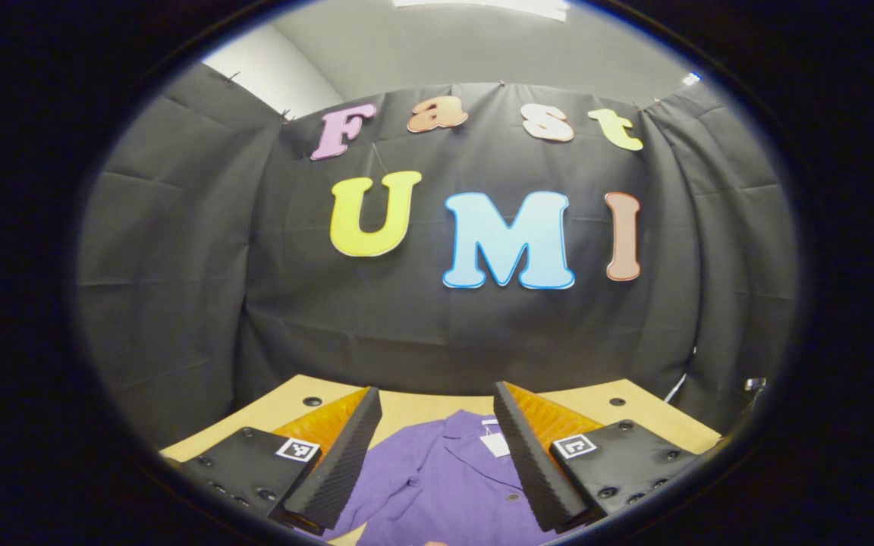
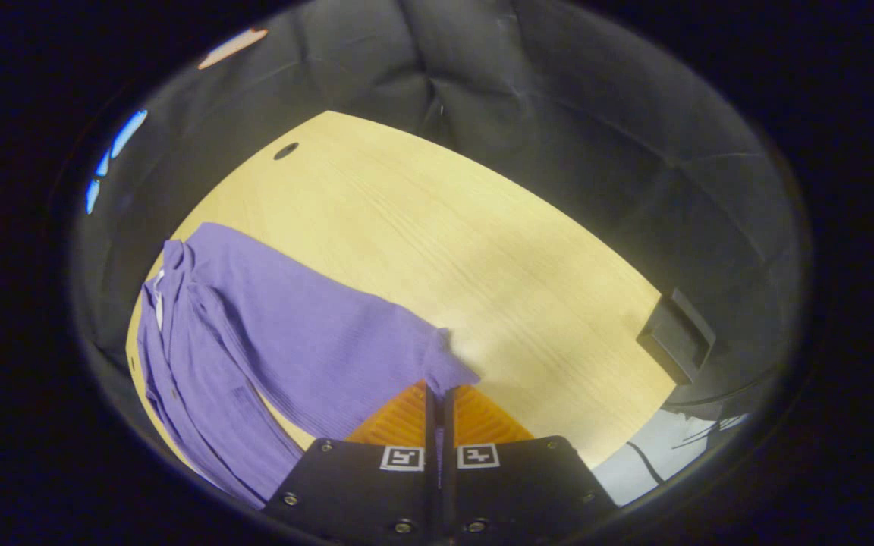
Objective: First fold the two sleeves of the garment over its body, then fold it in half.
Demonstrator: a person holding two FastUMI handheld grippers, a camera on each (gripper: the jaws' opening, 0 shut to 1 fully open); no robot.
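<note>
The purple garment (image 2: pixel 255 356) lies flat on the wooden table (image 2: pixel 482 258), collar at the far end. The right gripper (image 2: pixel 438 394) is pinched closed on the cuff of one sleeve (image 2: pixel 376 341), which stretches out to the garment's right; how much cloth sits between the fingers is hard to judge. The left gripper (image 1: pixel 437 447) hovers above the collar with jaws spread wide, holding nothing. To fold well, carry the cuff low across the body and lay it flat before letting go
</note>
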